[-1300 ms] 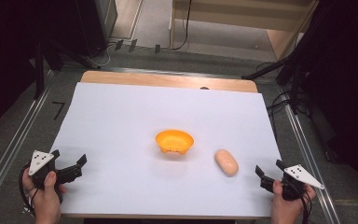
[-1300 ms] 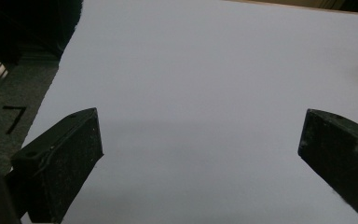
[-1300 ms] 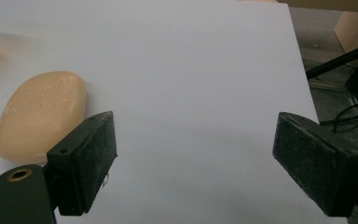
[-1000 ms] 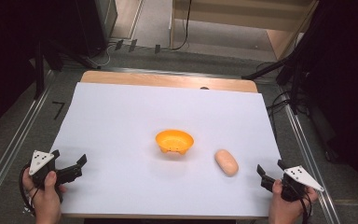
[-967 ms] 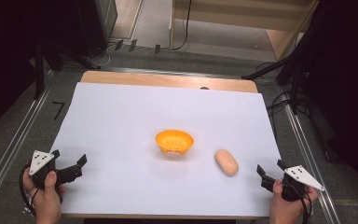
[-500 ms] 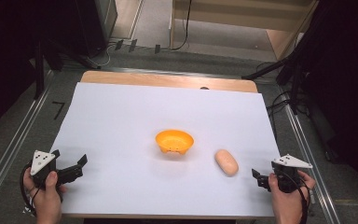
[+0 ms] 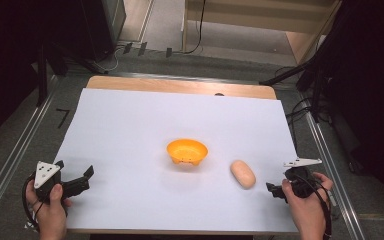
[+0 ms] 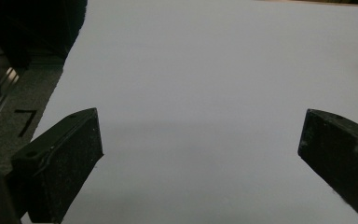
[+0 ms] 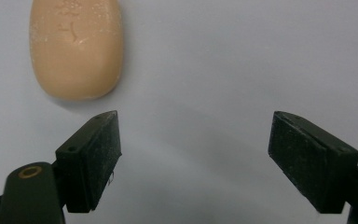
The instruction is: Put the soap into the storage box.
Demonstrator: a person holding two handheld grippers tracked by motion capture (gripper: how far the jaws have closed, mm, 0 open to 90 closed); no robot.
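At the near left corner of the white paper sheet [image 7: 130,125], the left gripper [image 7: 82,179] rests low with its jaws wide apart and nothing between them; in the left gripper view there is bare matte paper between the two black pads. Near the middle stands the orange bowl [image 7: 187,151], a small round plastic-looking bowl with a smooth, slightly glossy wall, and it appears empty. To its right, apart from it, lies the potato [image 7: 243,174], an oval pale-tan piece with a dull skin and some fine specks, long side pointing near to far. At the near right, the right gripper [image 7: 275,190] is just beside the potato with its jaws parted and empty; in the right gripper view the potato [image 9: 76,46] lies ahead and to the left of the gap, not between the pads.

The risk, I think, is this offset: if the jaws close from here, one pad may push the rounded potato and make it roll away. Also its smooth curved sides can slip out of flat pads when the grip is off-centre. The light bowl could slide if bumped.
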